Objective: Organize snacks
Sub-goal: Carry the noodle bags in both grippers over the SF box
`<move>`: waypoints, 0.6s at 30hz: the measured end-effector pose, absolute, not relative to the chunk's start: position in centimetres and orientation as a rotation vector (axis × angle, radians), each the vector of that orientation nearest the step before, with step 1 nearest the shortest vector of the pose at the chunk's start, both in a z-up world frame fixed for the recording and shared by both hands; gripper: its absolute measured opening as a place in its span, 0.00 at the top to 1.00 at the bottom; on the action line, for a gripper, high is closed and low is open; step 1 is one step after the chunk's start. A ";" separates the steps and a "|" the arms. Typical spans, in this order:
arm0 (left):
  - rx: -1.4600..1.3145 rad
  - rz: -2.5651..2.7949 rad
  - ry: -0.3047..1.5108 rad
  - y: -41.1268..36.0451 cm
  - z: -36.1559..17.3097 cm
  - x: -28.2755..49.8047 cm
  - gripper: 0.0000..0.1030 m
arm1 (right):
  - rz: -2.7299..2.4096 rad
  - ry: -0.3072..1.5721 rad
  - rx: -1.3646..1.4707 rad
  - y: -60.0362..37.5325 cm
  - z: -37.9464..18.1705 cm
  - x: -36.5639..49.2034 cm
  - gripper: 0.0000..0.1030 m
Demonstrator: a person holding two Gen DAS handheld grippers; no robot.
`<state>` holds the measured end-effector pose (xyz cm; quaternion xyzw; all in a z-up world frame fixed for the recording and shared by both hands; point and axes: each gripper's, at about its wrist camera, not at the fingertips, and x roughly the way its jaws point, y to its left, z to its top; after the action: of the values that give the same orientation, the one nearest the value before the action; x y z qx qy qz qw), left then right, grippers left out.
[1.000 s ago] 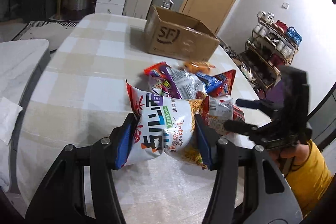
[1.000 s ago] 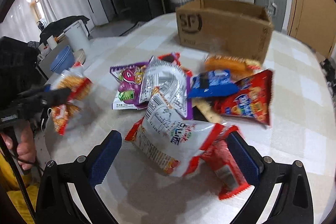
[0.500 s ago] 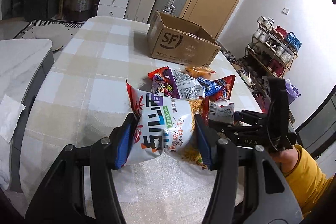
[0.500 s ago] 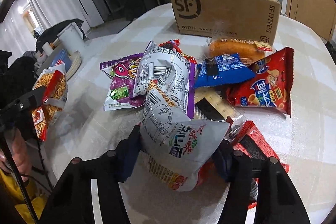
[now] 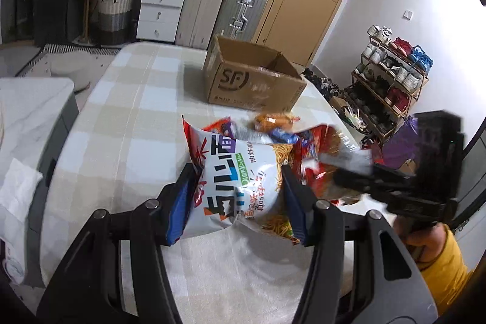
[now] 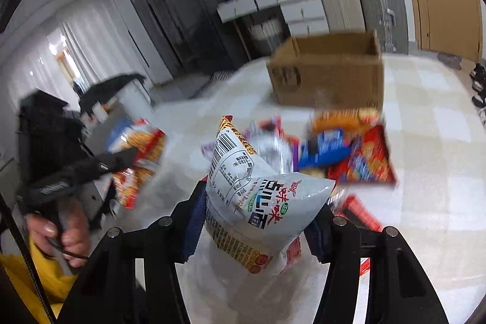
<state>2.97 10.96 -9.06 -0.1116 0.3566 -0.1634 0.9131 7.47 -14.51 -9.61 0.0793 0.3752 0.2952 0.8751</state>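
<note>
My left gripper (image 5: 237, 176) is shut on a white and orange noodle bag (image 5: 234, 196), held above the checked table (image 5: 121, 123). My right gripper (image 6: 261, 198) is shut on a second white noodle bag (image 6: 252, 187), barcode side up, lifted off the cloth. In the left wrist view the right gripper (image 5: 349, 179) shows at the right with its blurred bag (image 5: 325, 154). The right wrist view shows the left gripper (image 6: 127, 157) at the left with its bag (image 6: 139, 148). An open cardboard box (image 5: 252, 81) (image 6: 328, 75) stands at the table's far side.
Several snack packets (image 6: 358, 157) (image 5: 273, 123) lie heaped between me and the box, among them a red bag, a blue one and an orange one. A person's hand (image 6: 63, 236) and yellow sleeve (image 5: 440, 263) hold the grippers. A shoe rack (image 5: 391, 78) stands beyond the table's right edge.
My right gripper went from wide open to shut on a noodle bag from the heap and lifted it. The left gripper rose a little with its own bag.
</note>
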 end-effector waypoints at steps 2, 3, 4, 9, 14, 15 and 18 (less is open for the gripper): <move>-0.217 -0.342 0.711 10.4 -7.4 3.8 0.50 | 0.634 0.747 0.200 -15.4 -7.2 7.7 0.44; -0.212 -0.345 0.700 10.1 -6.5 4.3 0.49 | 0.639 0.726 0.212 -15.9 -5.9 8.0 0.44; -0.201 -0.351 0.685 9.7 -5.5 4.9 0.49 | 0.638 0.712 0.211 -16.0 -4.9 8.2 0.44; -0.133 -0.343 0.616 7.6 -0.8 8.8 0.49 | 0.625 0.657 0.213 -17.2 -0.1 11.1 0.44; -0.095 -0.338 0.618 5.1 2.3 14.3 0.49 | 0.577 0.647 0.228 -18.1 2.5 16.3 0.44; -0.089 -0.335 0.620 4.7 2.6 15.3 0.49 | 0.569 0.651 0.238 -18.3 2.8 17.5 0.44; -0.096 -0.336 0.665 3.2 3.1 19.9 0.49 | 0.536 0.670 0.225 -17.8 2.9 21.4 0.44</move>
<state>19.87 3.22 3.08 -0.0469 0.3248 -0.1639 0.9303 21.42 -17.85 2.85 0.1087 0.3240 0.2595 0.9032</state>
